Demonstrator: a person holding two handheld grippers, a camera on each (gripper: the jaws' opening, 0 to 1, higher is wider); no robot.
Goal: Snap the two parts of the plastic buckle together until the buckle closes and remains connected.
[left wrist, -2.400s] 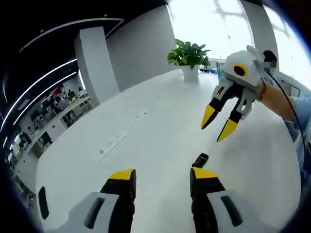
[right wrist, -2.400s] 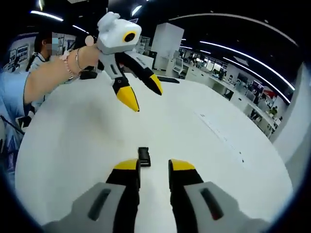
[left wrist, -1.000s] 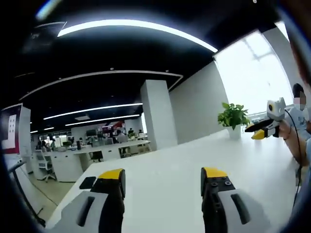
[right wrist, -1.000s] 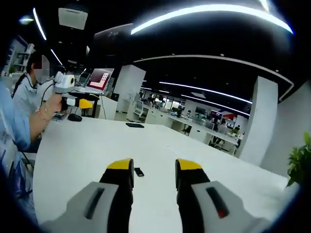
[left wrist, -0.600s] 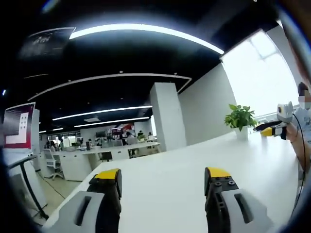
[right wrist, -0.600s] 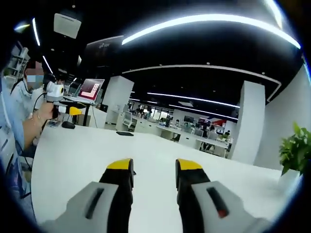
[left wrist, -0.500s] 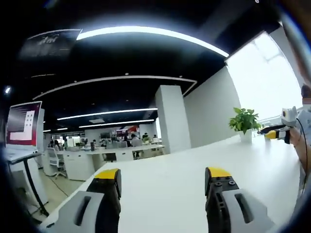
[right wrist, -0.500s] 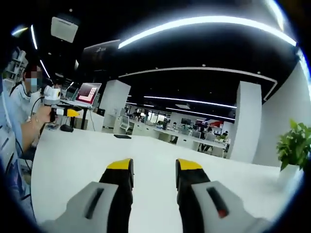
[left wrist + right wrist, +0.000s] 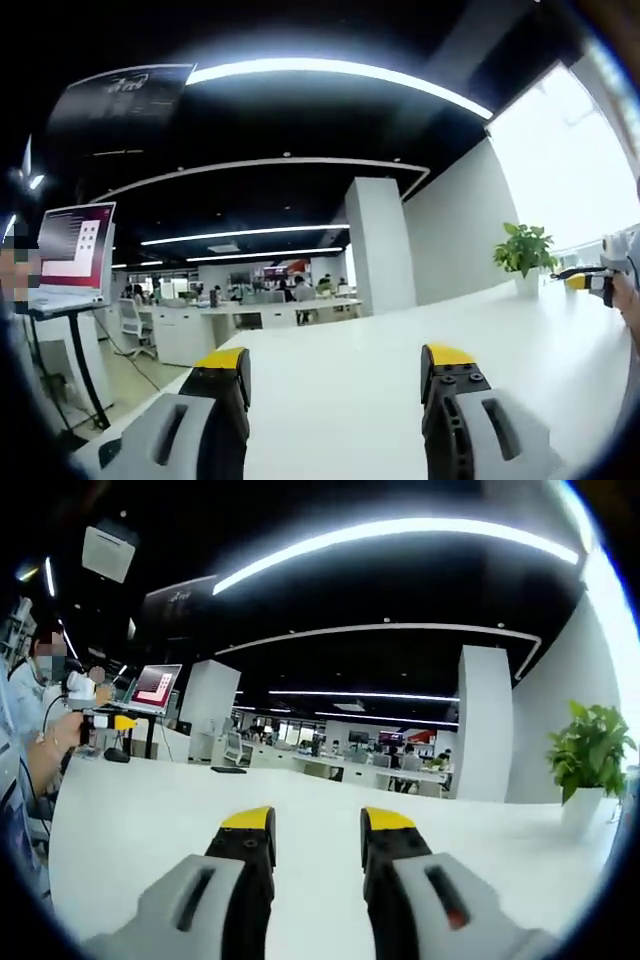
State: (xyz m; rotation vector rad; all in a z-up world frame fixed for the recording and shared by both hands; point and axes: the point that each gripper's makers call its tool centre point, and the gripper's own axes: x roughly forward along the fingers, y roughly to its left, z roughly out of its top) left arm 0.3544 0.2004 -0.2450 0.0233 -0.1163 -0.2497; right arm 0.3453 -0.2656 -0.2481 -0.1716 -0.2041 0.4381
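In the left gripper view my left gripper (image 9: 337, 358) is held level over the white table (image 9: 520, 330), jaws wide apart with nothing between them. My right gripper (image 9: 598, 281) is small at the far right edge, held in a hand. In the right gripper view my right gripper (image 9: 318, 820) is open too, its yellow-tipped fingers (image 9: 247, 820) bare above the table (image 9: 150, 800). At the far left a hand holds the left gripper (image 9: 108, 721) over the table's far end.
A potted plant (image 9: 525, 250) (image 9: 588, 752) stands on the table by the window. A laptop (image 9: 72, 250) (image 9: 152, 686) sits on a stand at the other end. A flat black item (image 9: 226, 770) and a mouse (image 9: 116, 755) lie nearby. The person (image 9: 25, 740) sits at the left edge.
Both grippers have lifted away from the tabletop and the black buckle and levelled out, so both views now look across the table at the office. The jaws have stayed open.
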